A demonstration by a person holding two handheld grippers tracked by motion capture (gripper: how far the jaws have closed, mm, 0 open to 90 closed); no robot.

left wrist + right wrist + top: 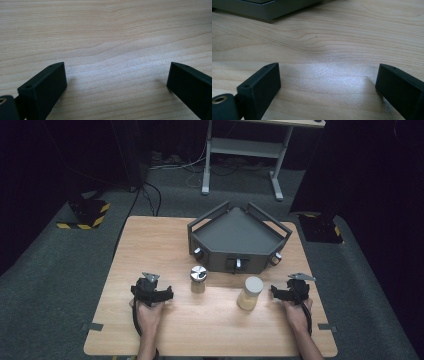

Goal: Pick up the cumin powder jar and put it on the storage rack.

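- The left gripper has its two black jaws spread wide in its own view, with nothing but bare, pale wood grain between them; each jaw ends in a flat, blunt block with a small hole on top.
- The right gripper stands the same way in its view: jaws wide apart, empty, low over the wood.
- In the high view each gripper is held in a hand resting on the near part of the wooden table, left gripper towards the left edge, right gripper towards the right.
- Between them stand two jars, both upright and apart from the jaws.
- The silver-lidded jar is short, with a shiny metal lid and brownish contents; it stands just right of the left gripper.
- The white-lidded jar is taller, with a pale flat lid and yellowish-tan contents; it stands just left of the right gripper.
- Behind the jars sits a dark grey angular tray with raised rails and small knobs along its front wall; its pale grey edge crosses the top left of the right gripper view.
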